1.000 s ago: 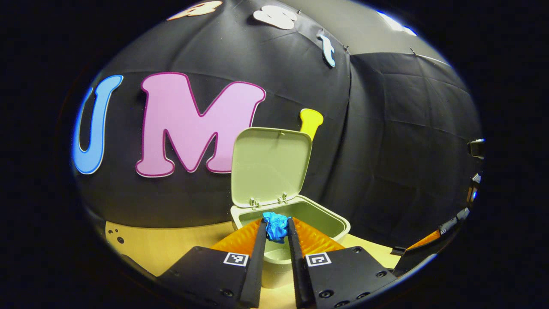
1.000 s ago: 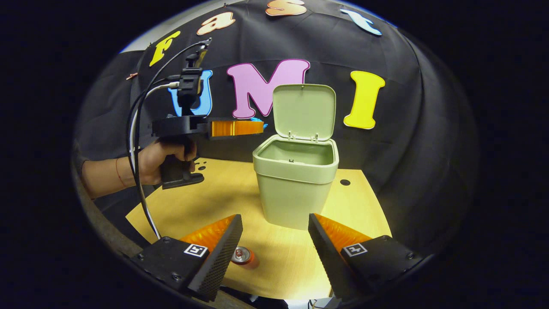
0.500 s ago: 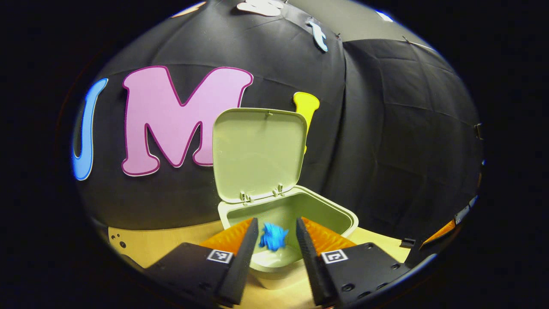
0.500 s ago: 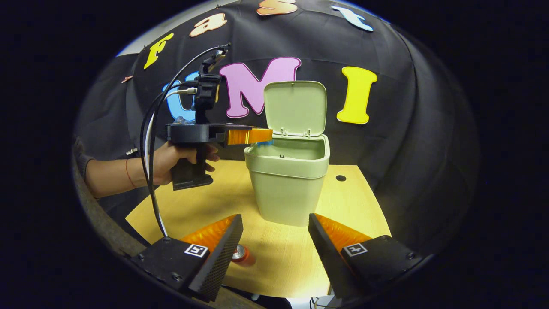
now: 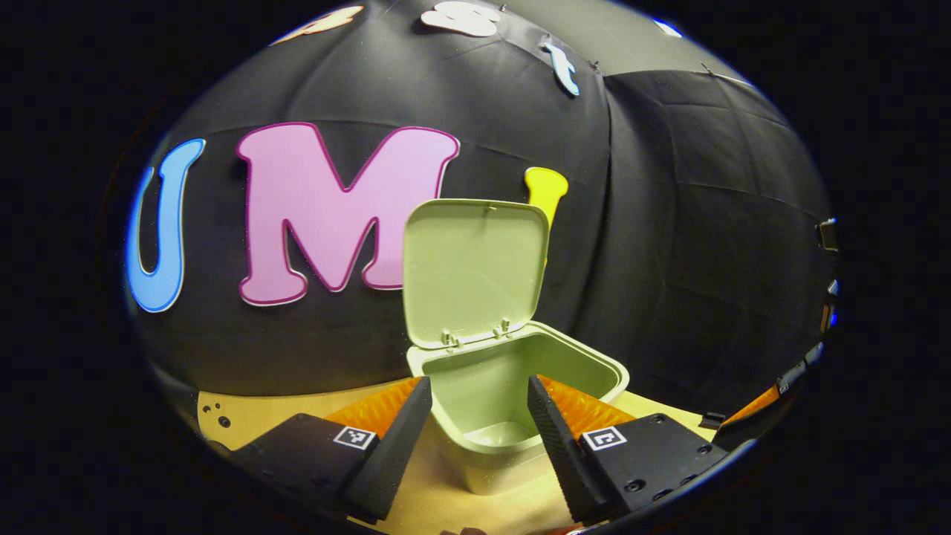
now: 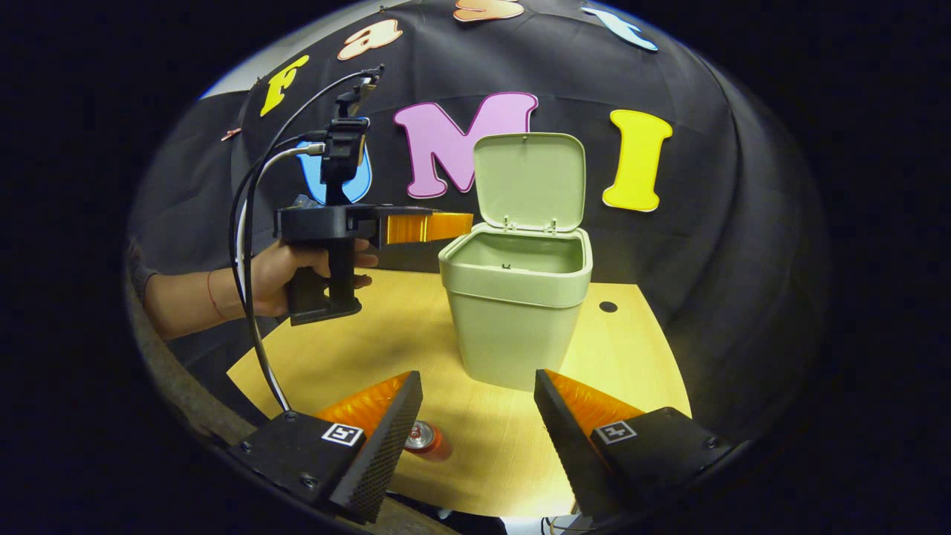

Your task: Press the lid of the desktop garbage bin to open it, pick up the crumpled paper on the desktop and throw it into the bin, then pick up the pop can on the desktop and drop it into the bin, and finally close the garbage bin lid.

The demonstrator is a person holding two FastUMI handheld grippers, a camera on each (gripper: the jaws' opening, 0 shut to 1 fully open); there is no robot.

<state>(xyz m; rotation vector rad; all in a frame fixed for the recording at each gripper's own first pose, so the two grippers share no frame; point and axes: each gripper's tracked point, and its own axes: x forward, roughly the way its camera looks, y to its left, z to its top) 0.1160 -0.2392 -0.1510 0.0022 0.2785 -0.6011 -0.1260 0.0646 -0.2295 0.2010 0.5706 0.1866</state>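
The left gripper [image 5: 479, 405] hangs spread and empty just before the garbage bin [image 6: 518, 297], whose lid [image 6: 529, 178] stands upright. The right gripper [image 6: 478, 409], also spread, hovers above the pop can [image 6: 426, 440] on the near desktop [image 6: 624, 349].

No readable writing on the green bin [image 6: 516, 316] or the pop can [image 6: 426, 438]. The square black-and-white coded markers [image 6: 341, 434] on the hand-held gripper [image 6: 475, 416] bodies carry patterns, not text; nothing legible there.
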